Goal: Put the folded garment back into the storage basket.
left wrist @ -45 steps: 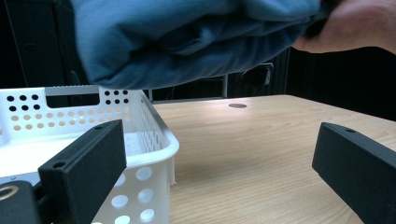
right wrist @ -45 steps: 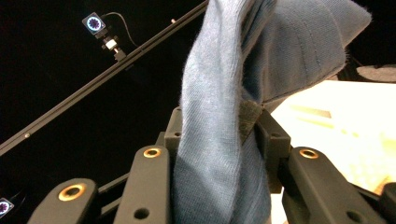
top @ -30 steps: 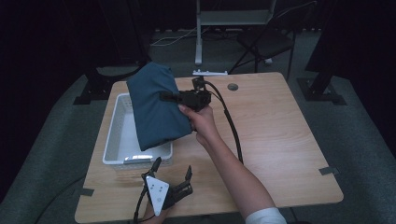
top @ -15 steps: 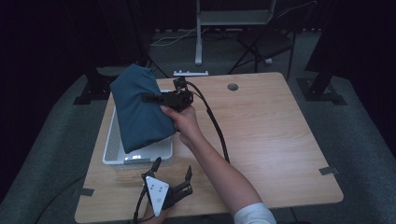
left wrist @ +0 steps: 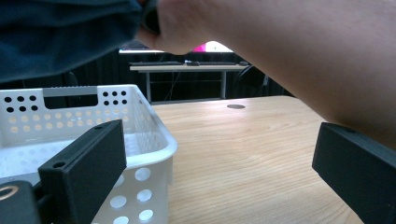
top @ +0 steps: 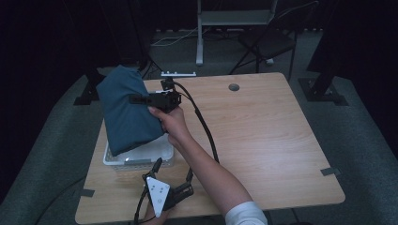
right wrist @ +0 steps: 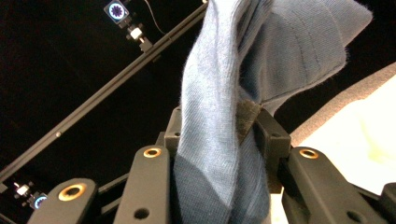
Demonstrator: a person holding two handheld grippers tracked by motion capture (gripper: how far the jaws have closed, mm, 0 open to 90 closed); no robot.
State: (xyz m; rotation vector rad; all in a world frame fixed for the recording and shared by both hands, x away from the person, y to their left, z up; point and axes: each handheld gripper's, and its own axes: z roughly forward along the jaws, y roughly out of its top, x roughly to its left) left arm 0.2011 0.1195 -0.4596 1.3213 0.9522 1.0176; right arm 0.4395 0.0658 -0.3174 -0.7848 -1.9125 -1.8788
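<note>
A dark blue cloth [top: 126, 110] hangs above the white perforated basket [top: 141, 159] at the table's left side. My right gripper [top: 138, 99] is shut on the cloth; in the right gripper view the folded blue cloth [right wrist: 219, 140] is pinched between the jaws. My left gripper [top: 173, 171] rests near the table's front edge, just in front of the basket, with its jaws open and nothing between them. In the left gripper view the basket [left wrist: 154, 140] stands at the left, and the person's forearm [left wrist: 299, 51] crosses overhead.
The wooden table [top: 272, 136] has a round cable hole [top: 233, 87] near its far edge. A black cable [top: 204, 126] trails from the right gripper across the table. A chair [top: 267, 42] and a stand [top: 199, 33] are behind the table.
My right gripper has carried the blue cloth leftward, farther over the basket and past the table's left edge. The left gripper has stayed put.
</note>
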